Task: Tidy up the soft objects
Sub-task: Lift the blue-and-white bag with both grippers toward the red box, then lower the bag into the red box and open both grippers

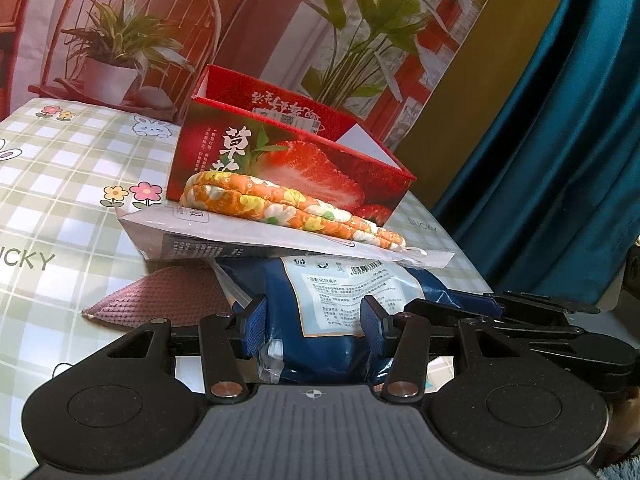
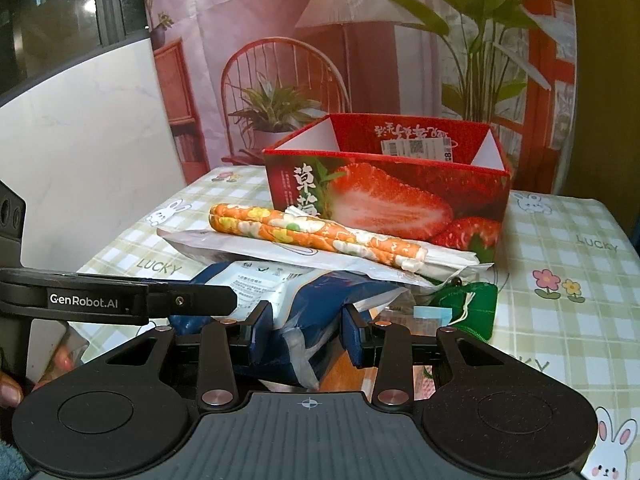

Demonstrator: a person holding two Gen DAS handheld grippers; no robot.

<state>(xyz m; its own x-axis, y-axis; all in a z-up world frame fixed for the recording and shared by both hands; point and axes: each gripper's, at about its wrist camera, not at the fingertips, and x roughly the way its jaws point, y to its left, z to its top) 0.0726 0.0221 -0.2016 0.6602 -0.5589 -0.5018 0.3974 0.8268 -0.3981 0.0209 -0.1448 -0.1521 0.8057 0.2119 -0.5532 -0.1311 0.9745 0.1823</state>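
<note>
A blue packet (image 1: 344, 292) with a white label sits between the pads of my left gripper (image 1: 314, 320), which is shut on its near end. My right gripper (image 2: 307, 328) is shut on the same blue packet (image 2: 340, 288) from its other side. Resting on the packet is a flat white packet (image 1: 240, 232) (image 2: 240, 246). A folded orange floral cloth (image 1: 256, 196) (image 2: 300, 232) lies on top of that. Behind the stack stands an open red strawberry box (image 1: 304, 168) (image 2: 400, 200). Each view shows the other gripper at its edge: the right gripper (image 1: 520, 312) and the left gripper (image 2: 120, 300).
A pink knitted cloth (image 1: 168, 296) lies under the stack on the left. A green pouch (image 2: 476, 304) lies on its right. The table has a checked cloth (image 1: 60, 184) with flowers and rabbits. A blue curtain (image 1: 560, 140) hangs on the right, a printed backdrop behind the box. A hand (image 2: 8, 384) shows low left.
</note>
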